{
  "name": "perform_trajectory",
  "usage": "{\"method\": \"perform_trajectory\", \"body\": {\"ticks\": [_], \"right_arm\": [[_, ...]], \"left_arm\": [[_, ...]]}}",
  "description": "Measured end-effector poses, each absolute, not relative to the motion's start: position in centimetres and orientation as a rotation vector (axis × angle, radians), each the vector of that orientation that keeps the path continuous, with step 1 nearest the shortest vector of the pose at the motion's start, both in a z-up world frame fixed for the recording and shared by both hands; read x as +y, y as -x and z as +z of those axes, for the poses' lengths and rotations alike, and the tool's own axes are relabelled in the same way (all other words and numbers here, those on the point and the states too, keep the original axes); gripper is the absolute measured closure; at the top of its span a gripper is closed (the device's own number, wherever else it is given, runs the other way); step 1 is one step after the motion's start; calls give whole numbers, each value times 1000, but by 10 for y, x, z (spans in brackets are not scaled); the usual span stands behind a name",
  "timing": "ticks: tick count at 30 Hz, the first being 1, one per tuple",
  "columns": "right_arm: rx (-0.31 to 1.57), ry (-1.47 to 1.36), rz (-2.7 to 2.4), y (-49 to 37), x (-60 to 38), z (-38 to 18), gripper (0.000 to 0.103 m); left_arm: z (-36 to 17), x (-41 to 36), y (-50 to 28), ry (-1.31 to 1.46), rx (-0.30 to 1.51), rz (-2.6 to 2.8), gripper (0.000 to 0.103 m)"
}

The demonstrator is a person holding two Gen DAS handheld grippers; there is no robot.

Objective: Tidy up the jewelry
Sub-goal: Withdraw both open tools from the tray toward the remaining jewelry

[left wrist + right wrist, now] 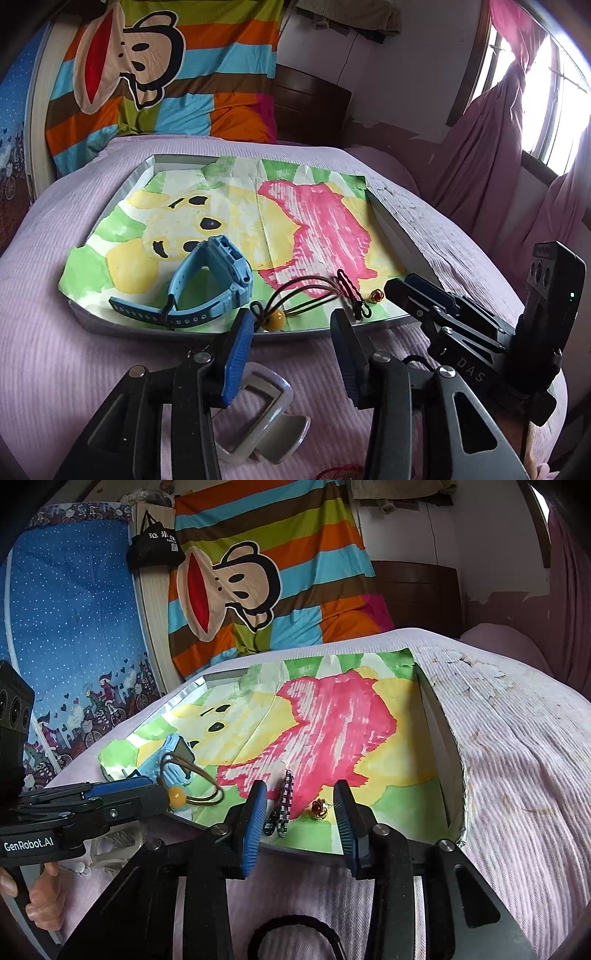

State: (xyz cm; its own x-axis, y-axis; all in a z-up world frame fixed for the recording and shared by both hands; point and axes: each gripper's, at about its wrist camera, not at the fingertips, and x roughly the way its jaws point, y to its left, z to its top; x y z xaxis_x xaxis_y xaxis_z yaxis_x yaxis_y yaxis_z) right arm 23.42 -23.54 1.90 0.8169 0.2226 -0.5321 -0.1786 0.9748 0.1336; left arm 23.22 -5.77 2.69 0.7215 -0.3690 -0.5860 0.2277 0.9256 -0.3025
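A shallow tray [129, 181] lined with a painted paper sits on the pink bedspread. In it lie a blue watch [210, 280], a brown cord hair tie with a yellow bead [277, 318], a dark wavy hair clip [351, 291] and a small gold ring with a red stone [376, 295]. My left gripper [291, 321] is open at the tray's near edge, over the bead. My right gripper [301, 794] is open at the near edge, with the clip [284, 805] and ring [318, 808] between its fingers. The watch [173, 755] and bead [176, 795] show at left.
A grey and white buckle-like frame [258, 413] lies on the bedspread below my left gripper. A dark ring-shaped band [295, 934] lies below my right gripper. A striped cartoon blanket [166, 74] hangs behind. Pink curtains [498, 147] hang at the right.
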Motion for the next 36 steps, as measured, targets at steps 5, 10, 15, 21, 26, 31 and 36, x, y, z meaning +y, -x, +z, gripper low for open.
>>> {"method": "perform_trajectory", "body": {"ticks": [5,10,15,21,26,31,36], "right_arm": [[519,-78,204,-218,-239,26,61],[449,-113,197,-195,-245,34,48],[399,-128,205,-171,-249,45,29],[340,-134,192,-135,-247,51,14],[314,-130,188,-108,-246,52,12],[316,-104,182,-89,-245,55,11],[327,-74,178,-71,-240,55,11]], "left_arm": [[29,-47,-211,191,623,-250,46],[35,-35,-189,199,539,-182,23],[43,-30,-166,185,471,-148,4],[45,-26,-140,143,423,-132,0],[40,-21,-122,130,413,-127,0],[33,-16,-106,136,411,-130,0],[27,-10,-99,151,430,-135,0]]}}
